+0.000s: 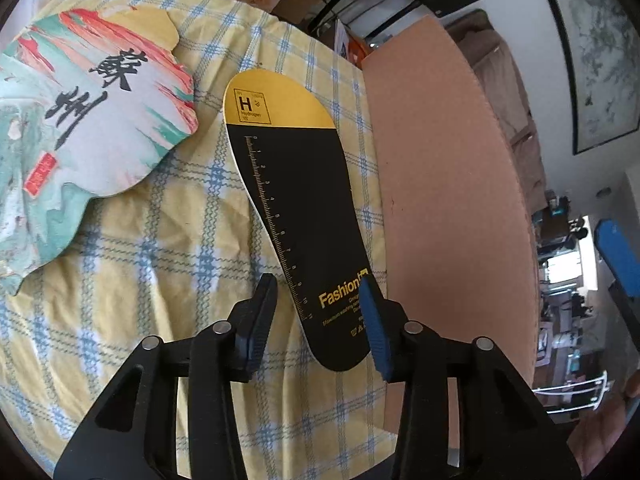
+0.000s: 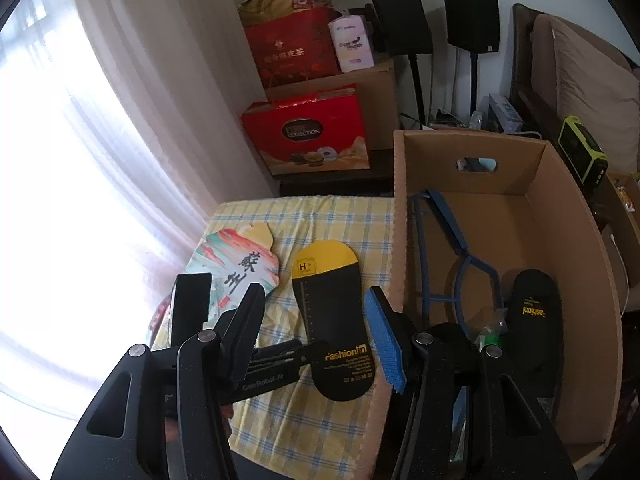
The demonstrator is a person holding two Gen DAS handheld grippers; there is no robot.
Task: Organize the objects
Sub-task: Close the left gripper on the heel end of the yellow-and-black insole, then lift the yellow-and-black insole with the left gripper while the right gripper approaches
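The left hand-held gripper (image 1: 318, 320) stands narrowly open astride the insole's (image 1: 296, 216) heel to lift it toward the cardboard box (image 2: 568, 248), while the right hand-held gripper (image 2: 316, 324) hovers half-open, empty.

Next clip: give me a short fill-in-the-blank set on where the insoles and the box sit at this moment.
1. The insole on the checked cloth has a toe end coloured ____.
2. A second insole lies inside the cardboard ____.
3. The blue hanger rests in the box, not on the ____.
4. The word printed in yellow near the heel of the insole on the cloth is ____.

Missing words: yellow; box; cloth; Fashion
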